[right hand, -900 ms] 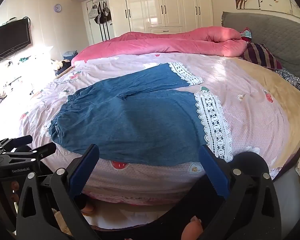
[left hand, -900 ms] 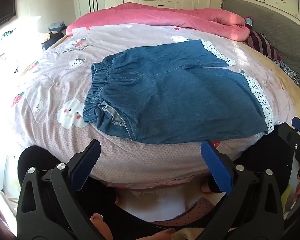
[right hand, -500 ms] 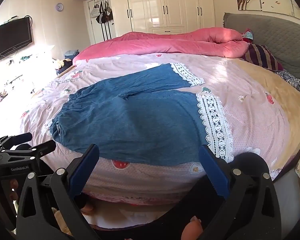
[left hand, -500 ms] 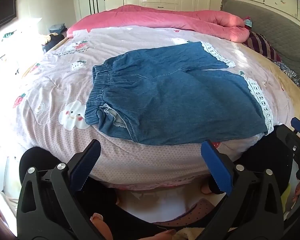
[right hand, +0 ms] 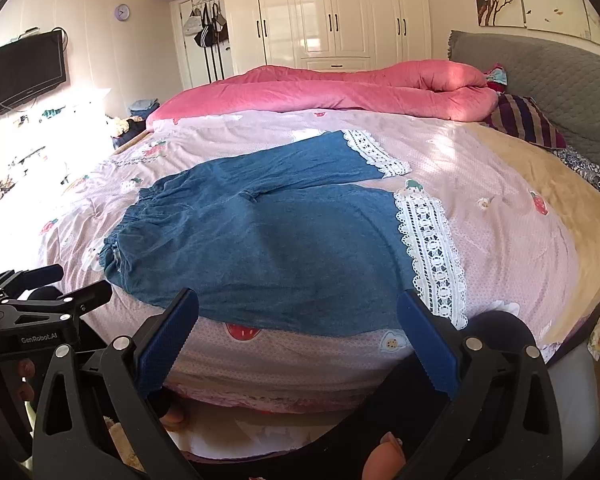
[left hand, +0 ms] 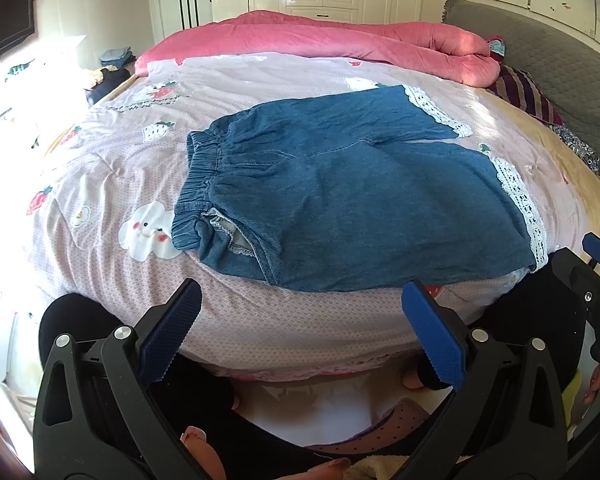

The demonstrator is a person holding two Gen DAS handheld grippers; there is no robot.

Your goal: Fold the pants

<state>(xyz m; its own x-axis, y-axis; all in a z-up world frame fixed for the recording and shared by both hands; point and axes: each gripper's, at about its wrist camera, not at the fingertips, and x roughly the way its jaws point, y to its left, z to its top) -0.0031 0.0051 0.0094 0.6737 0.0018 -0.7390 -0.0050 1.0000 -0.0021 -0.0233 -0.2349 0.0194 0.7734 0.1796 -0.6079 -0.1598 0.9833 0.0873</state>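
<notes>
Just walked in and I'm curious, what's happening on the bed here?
A person holds a gripper in each hand, about to fold pants. The pants lie spread flat on the bed, waistband left, lace cuffs right, unfolded. The left gripper and right gripper are both open at the near edge, touching nothing.

Right claw (left hand: 598, 248) partly beyond frame edge
</notes>
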